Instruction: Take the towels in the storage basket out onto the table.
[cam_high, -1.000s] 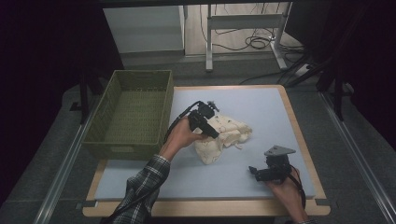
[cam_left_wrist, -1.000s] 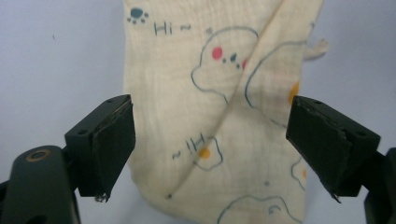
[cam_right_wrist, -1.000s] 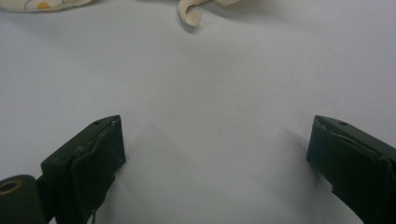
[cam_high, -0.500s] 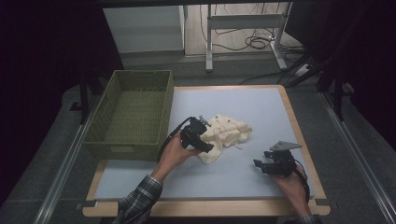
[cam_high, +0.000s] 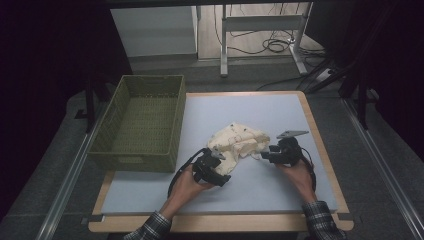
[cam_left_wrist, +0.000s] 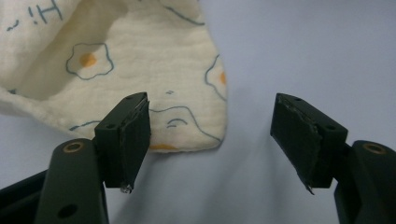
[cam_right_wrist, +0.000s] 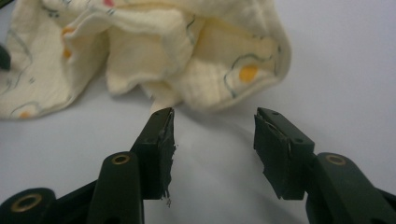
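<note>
Cloth (cam_high: 235, 143) lies crumpled at the frame's centre on the table (cam_high: 260, 190), right of the basket (cam_high: 142, 125). Left gripper (cam_high: 220, 172) and right gripper (cam_high: 265, 155) both have jaws apart and have just been closing, nothing pinched. Each should slide under a hem corner before clamping.

Lab: lone rig table (cam_high: 310, 120), floor cables (cam_high: 265, 42).

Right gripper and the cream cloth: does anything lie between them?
Nothing. In the right gripper view, bare grey mat separates the open right gripper from the crumpled cloth just ahead.
</note>
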